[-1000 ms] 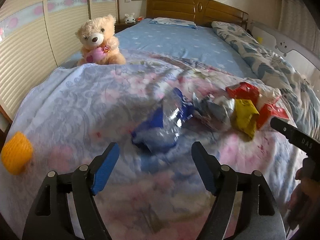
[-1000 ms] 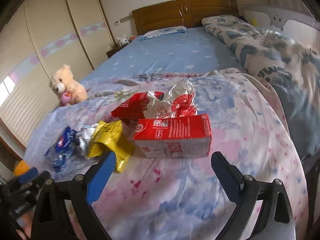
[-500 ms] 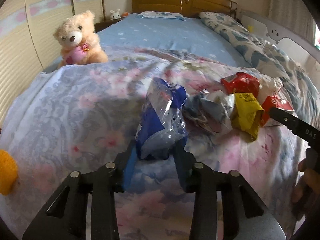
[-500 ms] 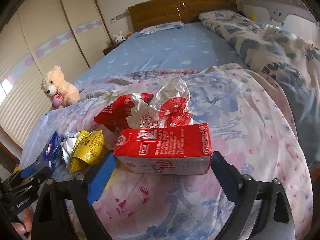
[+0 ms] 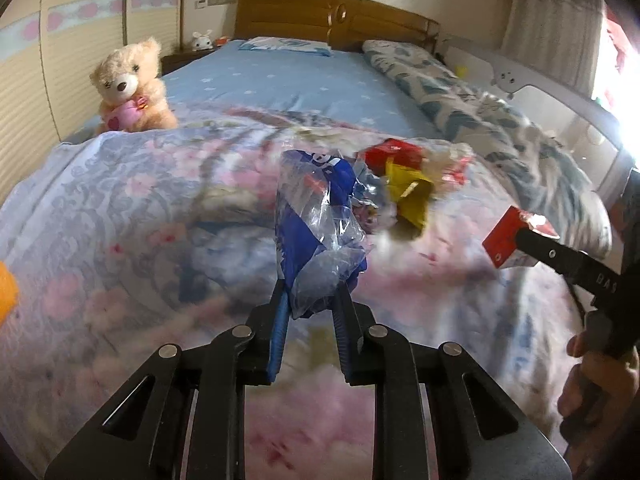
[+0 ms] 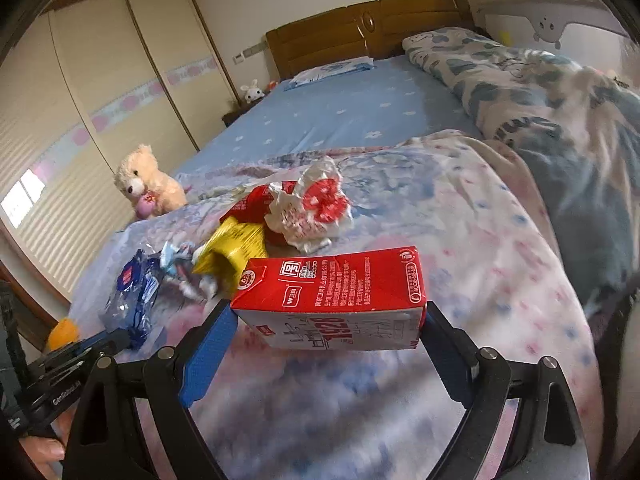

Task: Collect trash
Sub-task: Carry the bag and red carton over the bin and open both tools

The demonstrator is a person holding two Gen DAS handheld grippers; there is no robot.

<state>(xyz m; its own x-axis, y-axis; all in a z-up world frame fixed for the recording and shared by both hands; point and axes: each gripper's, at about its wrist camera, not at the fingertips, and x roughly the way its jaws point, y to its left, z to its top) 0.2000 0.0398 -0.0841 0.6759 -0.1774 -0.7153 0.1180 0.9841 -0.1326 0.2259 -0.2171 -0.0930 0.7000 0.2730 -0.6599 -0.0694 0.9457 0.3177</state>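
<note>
Left wrist view, left tongs (image 5: 308, 300) just closed, pinching blue plastic wrapper (image 5: 316, 220), right tongs (image 6: 326, 320) clamping red carton (image 6: 332, 284) endwise above floral bedspread (image 6: 460, 240)

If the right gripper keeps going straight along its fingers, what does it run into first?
Probably the yellow wrapper just beyond the red carton it holds, then the crumpled white wrapper; depth is unclear.

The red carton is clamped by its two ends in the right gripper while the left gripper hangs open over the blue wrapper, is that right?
Not quite. The left gripper is shut on the blue wrapper, as the left wrist view shows. The red carton is indeed clamped by its ends in the right gripper.
</note>
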